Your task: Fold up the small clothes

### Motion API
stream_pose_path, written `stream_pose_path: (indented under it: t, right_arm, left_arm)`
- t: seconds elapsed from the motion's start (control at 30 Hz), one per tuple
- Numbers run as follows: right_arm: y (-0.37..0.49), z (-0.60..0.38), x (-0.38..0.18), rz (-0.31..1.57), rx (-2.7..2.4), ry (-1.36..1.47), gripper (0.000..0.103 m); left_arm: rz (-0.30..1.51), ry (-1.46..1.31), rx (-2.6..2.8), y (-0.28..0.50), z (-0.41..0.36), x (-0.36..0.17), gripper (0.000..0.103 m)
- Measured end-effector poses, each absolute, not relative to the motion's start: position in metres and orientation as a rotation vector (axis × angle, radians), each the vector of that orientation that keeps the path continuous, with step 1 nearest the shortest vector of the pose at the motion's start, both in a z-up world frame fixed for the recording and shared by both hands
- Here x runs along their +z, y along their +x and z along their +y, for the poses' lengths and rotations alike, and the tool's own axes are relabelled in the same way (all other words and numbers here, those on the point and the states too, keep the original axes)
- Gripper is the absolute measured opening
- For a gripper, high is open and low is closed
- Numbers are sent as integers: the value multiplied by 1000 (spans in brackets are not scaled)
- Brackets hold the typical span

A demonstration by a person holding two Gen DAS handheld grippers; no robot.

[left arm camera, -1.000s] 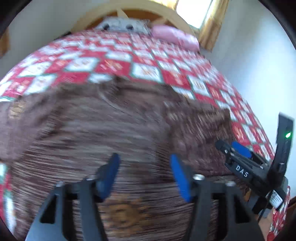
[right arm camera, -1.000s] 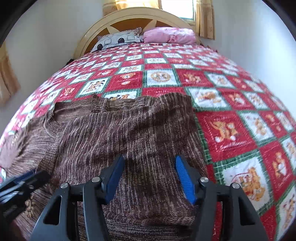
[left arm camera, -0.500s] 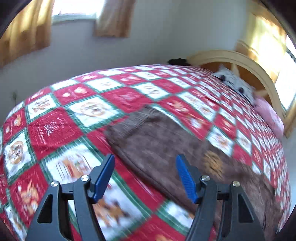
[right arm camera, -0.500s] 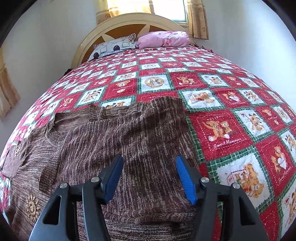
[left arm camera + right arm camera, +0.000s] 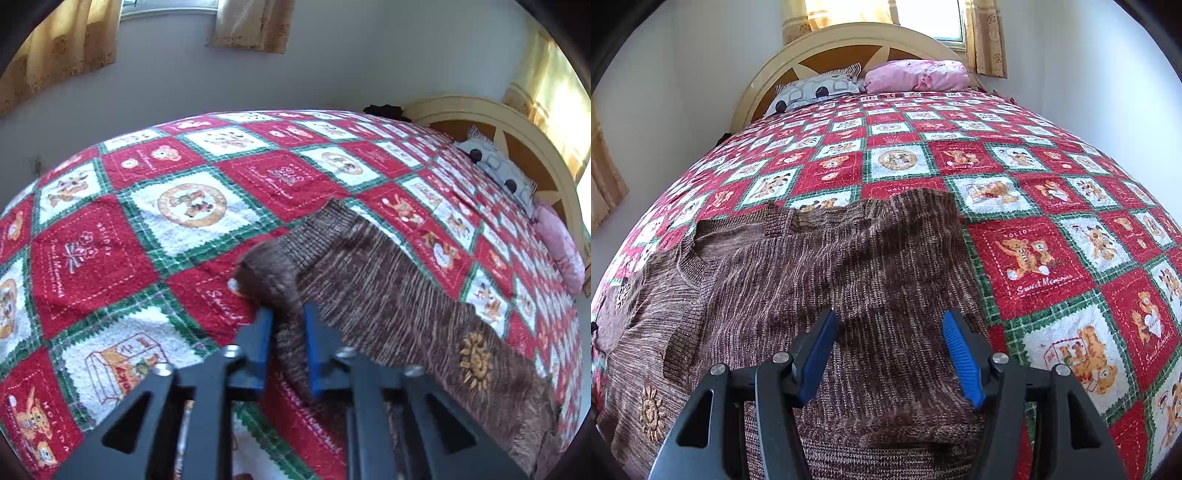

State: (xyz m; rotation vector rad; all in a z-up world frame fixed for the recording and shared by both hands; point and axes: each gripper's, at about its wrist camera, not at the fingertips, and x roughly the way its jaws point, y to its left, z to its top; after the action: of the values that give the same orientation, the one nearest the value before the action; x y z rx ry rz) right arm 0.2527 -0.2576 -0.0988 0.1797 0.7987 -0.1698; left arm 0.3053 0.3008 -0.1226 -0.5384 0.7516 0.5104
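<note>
Sweater (image 5: 388, 295), brown knit, lying on the quilt (image 5: 147, 229): left gripper (image 5: 287, 343) is pinching its sleeve cuff, sleeve running ahead-right (toward the body); right gripper (image 5: 890, 354) is hovering wide open, empty, over the folded side.

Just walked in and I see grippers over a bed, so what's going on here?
A person with two handheld grippers is folding a brown knitted sweater spread on a red, white and green patchwork bedspread. The left gripper has its jaws shut on the sweater's sleeve cuff, which is bunched up off the bedspread. The right gripper hovers over the sweater's body with its jaws open, holding nothing. One side already looks folded over.
</note>
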Motion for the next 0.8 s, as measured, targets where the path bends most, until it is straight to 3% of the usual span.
stream_pose_path:
  t: [0.13, 0.4, 0.63, 0.8]
  right_arm:
    - [253, -258, -99, 799, -170, 180, 61]
    - [252, -258, -99, 795, -165, 191, 61]
    - [252, -259, -99, 794, -163, 196, 61]
    - [252, -259, -99, 791, -157, 208, 61]
  left_arm:
    - [764, -492, 501, 308, 295, -118, 8]
    - [682, -383, 360, 322, 241, -69, 7]
    - [600, -207, 77, 325, 118, -23, 7]
    - [585, -64, -93, 309, 24, -27, 7]
